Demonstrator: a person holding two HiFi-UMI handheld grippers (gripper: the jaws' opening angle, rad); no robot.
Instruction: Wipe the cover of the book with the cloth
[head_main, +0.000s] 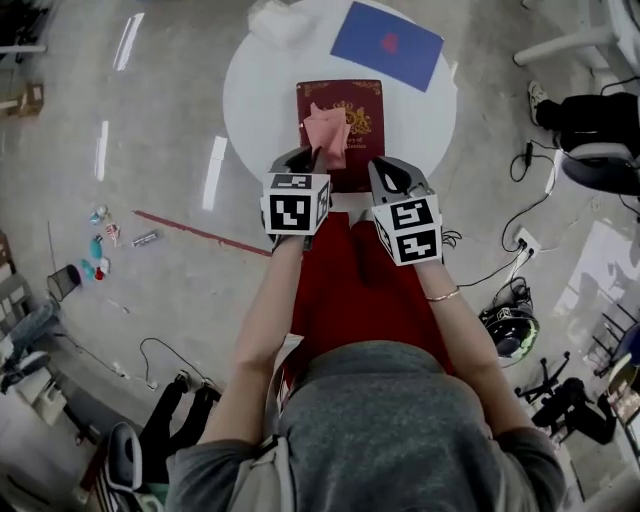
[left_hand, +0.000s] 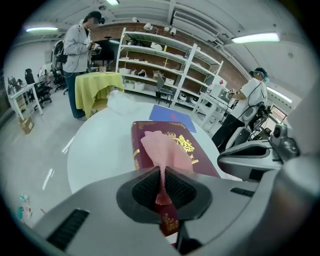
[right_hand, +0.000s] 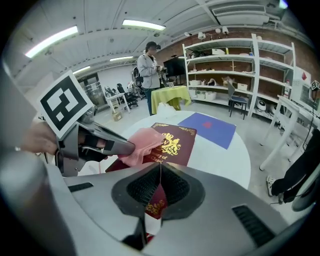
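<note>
Pinches the seemingly soft, limp cloth (head_main: 327, 132) by its gathered end with left gripper (left_hand: 163, 172) over the stiff-looking book (head_main: 362, 100), right gripper (right_hand: 160, 170) pressed together, empty.

Closed maroon book (head_main: 366, 145) with gold crest and gold border, lying flat on the near part of the round white tabletop (head_main: 260, 100), pink cloth (head_main: 328, 135) bunched and pinched in the left gripper (head_main: 314, 159), fanning out over the cover's middle
</note>
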